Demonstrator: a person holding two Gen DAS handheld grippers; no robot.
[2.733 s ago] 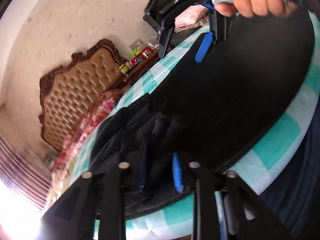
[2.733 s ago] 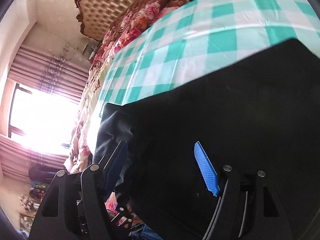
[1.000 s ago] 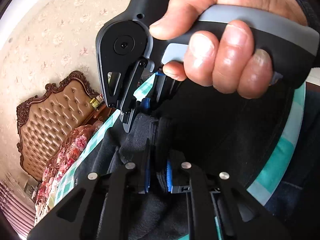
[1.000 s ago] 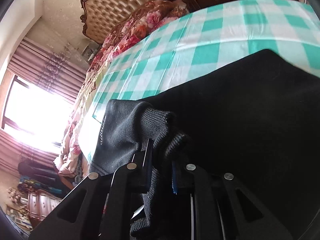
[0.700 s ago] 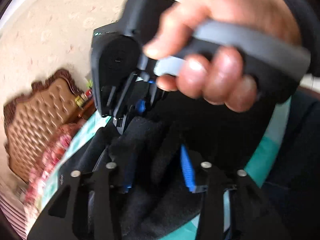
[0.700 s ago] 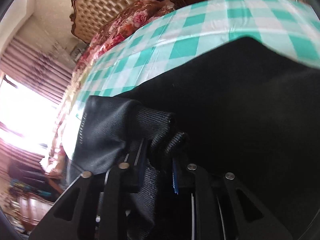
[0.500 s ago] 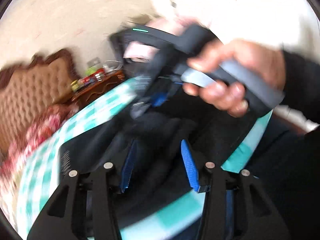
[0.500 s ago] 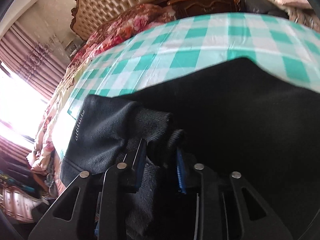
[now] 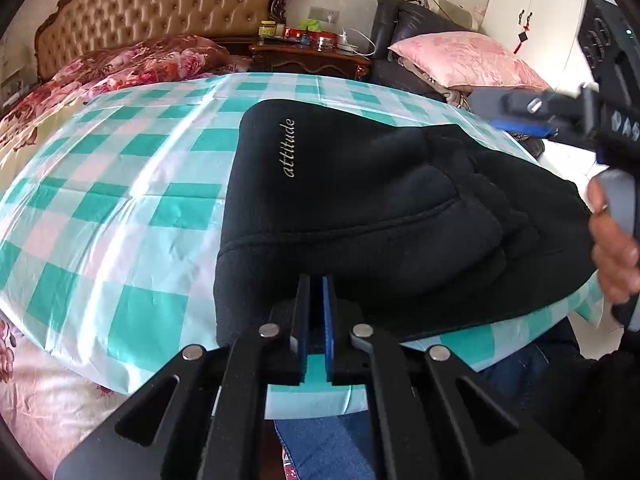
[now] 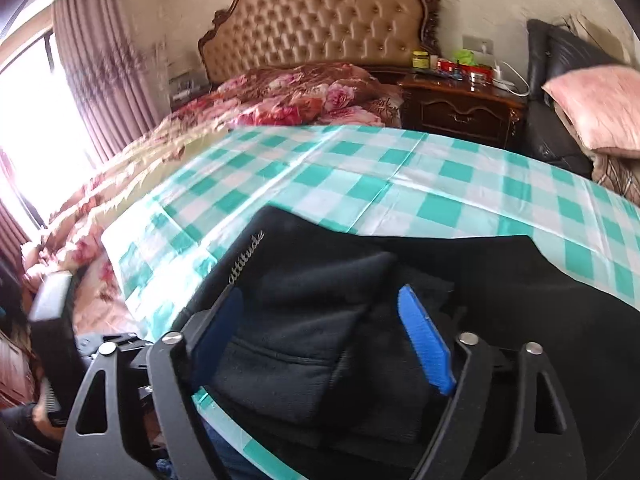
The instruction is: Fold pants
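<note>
The black pants [image 9: 380, 208] lie folded in a thick stack on the green-and-white checked cloth [image 9: 120, 200], with the word "attitude" stitched near their left edge. My left gripper [image 9: 316, 280] hovers at the stack's near edge, shut with nothing between its blue pads. In the right wrist view, my right gripper [image 10: 320, 292] stands over the folded pants [image 10: 304, 320]; its jaws are opening and the pads do not press the cloth between them. The right gripper [image 9: 520, 126] also shows at the right of the left wrist view, held by a hand [image 9: 616, 248].
The checked cloth covers a bed with a tufted tan headboard [image 10: 320, 16] and a floral quilt [image 10: 296, 92]. A dark nightstand [image 10: 460, 108] with bottles and a pink pillow [image 9: 456, 56] stand at the back right. A bright window [image 10: 28, 120] is at the left.
Both grippers were shut on the bunched pants; both have let go and pulled back. The left one opened, then shut with nothing in it. The pants now lie flat in a folded stack.
</note>
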